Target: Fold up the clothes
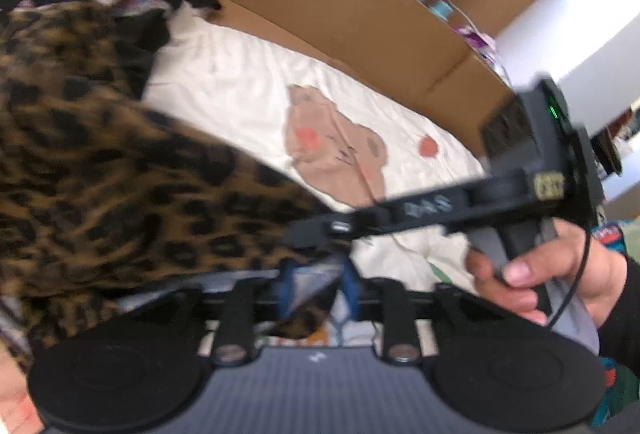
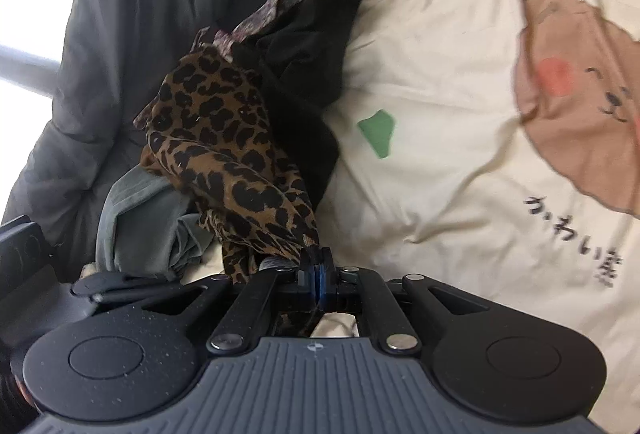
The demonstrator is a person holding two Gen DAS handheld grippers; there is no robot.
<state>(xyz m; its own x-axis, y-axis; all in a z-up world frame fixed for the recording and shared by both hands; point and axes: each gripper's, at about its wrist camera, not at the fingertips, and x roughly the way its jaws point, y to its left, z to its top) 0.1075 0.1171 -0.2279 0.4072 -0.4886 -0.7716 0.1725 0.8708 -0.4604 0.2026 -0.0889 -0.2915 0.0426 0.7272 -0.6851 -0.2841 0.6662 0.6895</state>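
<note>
Both tongs (left (image 1: 316,288), right (image 2: 316,270)) meet leopard-print cloth (image 2: 224,153)

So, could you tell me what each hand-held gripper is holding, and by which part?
The right hand-held gripper pinches the leopard-print garment at its near edge; the left hand-held gripper stands open around another bit of that fabric.

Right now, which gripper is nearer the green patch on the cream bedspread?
Right. The right gripper, shut on the leopard-print cloth, sits just below the green patch. The left gripper shows no green patch ahead of it.
</note>
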